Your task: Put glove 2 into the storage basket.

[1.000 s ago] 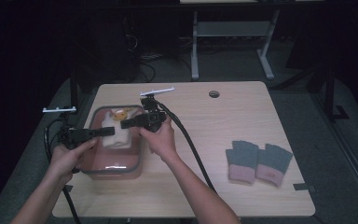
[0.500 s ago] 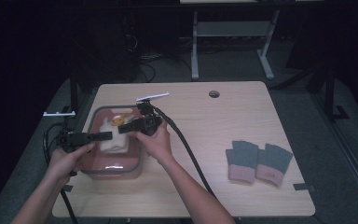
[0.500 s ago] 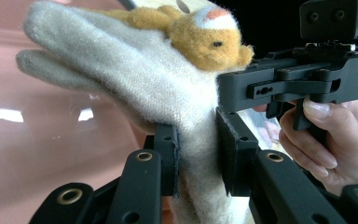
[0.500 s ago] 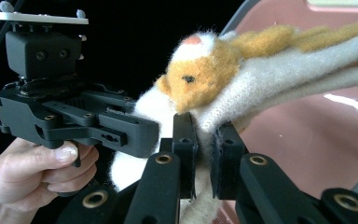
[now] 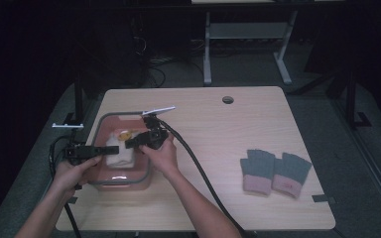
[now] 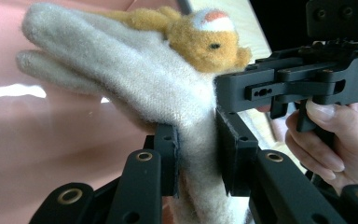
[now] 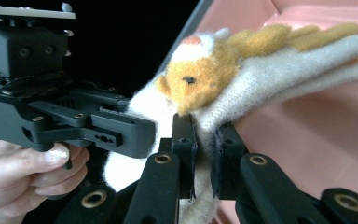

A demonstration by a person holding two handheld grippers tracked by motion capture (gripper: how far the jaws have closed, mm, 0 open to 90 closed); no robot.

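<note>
High view shows the cream glove (image 5: 117, 150) held over the pink tub (image 5: 110, 181), stretched between the left hand-held gripper (image 5: 100, 150) and the right hand-held gripper (image 5: 129, 145), each pinching its cuff edge from opposite sides.

Dim lab: bare desk (image 5: 258, 114), floor cables (image 5: 154, 67), another table's legs (image 5: 208, 54).

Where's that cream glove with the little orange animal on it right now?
The cream glove is held over the pink tub at the table's left, pinched by both the left gripper and the right gripper.
</note>
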